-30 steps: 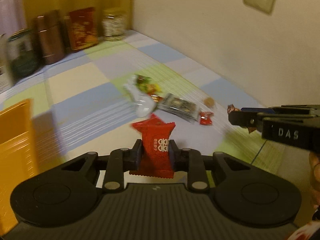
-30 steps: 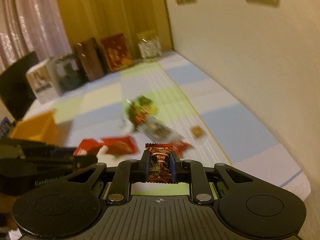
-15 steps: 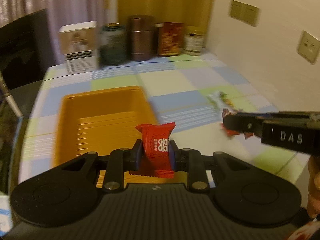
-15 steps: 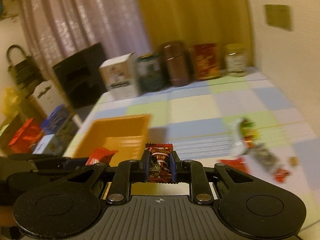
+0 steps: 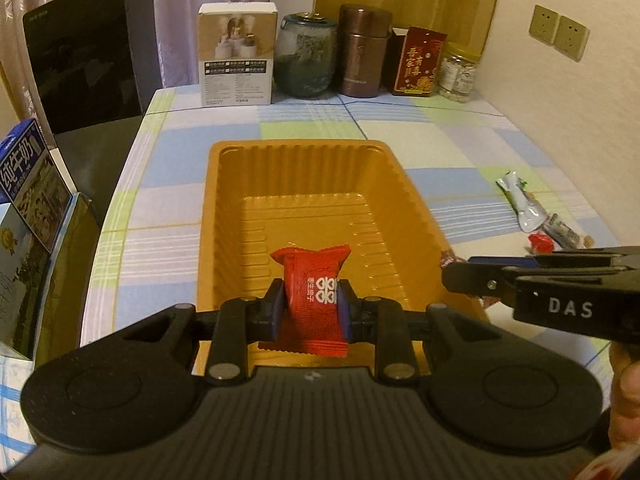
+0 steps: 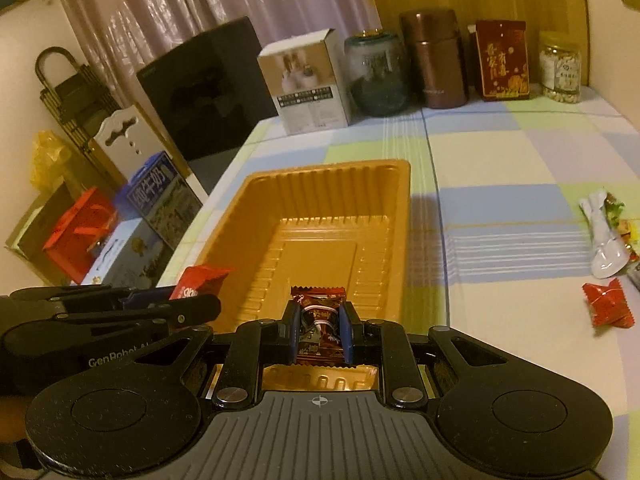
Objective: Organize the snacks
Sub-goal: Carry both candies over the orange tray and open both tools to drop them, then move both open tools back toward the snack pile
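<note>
My left gripper (image 5: 309, 306) is shut on a red candy packet (image 5: 314, 280) and holds it over the near end of the orange tray (image 5: 304, 172). My right gripper (image 6: 320, 330) is shut on a dark brown candy (image 6: 320, 320), also above the near end of the orange tray (image 6: 328, 184). In the left wrist view the right gripper (image 5: 460, 276) comes in from the right at the tray's rim. In the right wrist view the left gripper (image 6: 200, 300) comes in from the left with its red candy (image 6: 198, 282). The tray's floor is bare.
Loose snacks lie on the checked cloth at the right: a white packet (image 6: 606, 240), a red candy (image 6: 608, 304) and others (image 5: 560, 232). Boxes, jars and tins (image 5: 360, 52) line the back edge. A milk carton (image 5: 28, 184) stands off the table's left side.
Both grippers have swung left from the snack pile to above the orange tray, each still holding its candy.
</note>
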The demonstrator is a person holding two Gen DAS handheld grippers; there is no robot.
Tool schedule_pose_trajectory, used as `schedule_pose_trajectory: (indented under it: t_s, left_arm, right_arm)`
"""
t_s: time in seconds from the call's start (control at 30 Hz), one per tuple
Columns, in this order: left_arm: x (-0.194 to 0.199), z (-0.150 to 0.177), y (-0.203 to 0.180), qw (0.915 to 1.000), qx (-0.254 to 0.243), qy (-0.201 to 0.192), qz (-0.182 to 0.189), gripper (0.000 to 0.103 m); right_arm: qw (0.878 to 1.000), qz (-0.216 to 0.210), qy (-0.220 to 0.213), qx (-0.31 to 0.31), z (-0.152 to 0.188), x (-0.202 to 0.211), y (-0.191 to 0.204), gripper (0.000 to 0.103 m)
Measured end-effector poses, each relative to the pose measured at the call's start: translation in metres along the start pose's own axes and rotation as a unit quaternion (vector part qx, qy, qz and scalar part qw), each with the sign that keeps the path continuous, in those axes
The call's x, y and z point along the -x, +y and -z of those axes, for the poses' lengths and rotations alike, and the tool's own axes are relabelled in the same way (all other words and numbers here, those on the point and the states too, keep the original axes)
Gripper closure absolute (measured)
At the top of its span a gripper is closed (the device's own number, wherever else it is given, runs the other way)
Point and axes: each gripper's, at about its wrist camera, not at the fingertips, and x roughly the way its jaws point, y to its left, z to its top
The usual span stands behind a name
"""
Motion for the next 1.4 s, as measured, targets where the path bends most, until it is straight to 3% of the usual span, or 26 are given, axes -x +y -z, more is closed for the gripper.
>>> schedule_pose_trajectory:
  t_s: [0.1,0.6,0.67,0.73,0.77,1.07,1.4]
  left_arm:
    - [-0.007,0.000,0.006,1.0000,0.005,0.002,-0.007,0.071]
    - [0.016,0.009,0.024,0.9987,0.047,-0.018,-0.010,0.071]
    - [0.018,0.010,0.023,0.9986,0.048,-0.019,-0.012,0.071]
    - [0.020,0.011,0.023,0.9984,0.051,-0.021,-0.013,0.071]
    - [0.021,0.011,0.023,0.9983,0.053,-0.022,-0.013,0.071]
    - [0.037,0.007,0.007,0.9983,0.050,-0.028,-0.005,0.070]
    - [0.063,0.001,-0.049,0.9979,0.038,-0.044,0.028,0.069]
  right_arm:
    - [1.000,0.002,0.003,-0.003,0.001,-0.004,-0.001,0.082]
    - [1.000,-0.020,0.003,-0.016,0.000,-0.016,0.001,0.081]
    - [0.999,-0.025,0.004,-0.025,-0.001,-0.016,0.000,0.074]
    - [0.999,-0.024,-0.004,-0.028,-0.002,-0.012,-0.001,0.059]
    - [0.999,-0.023,-0.008,-0.029,-0.003,-0.010,-0.002,0.055]
    - [0.998,0.002,-0.038,-0.049,-0.004,0.028,-0.017,0.054]
    - [0.992,0.063,-0.076,-0.074,0.013,0.102,-0.048,0.054]
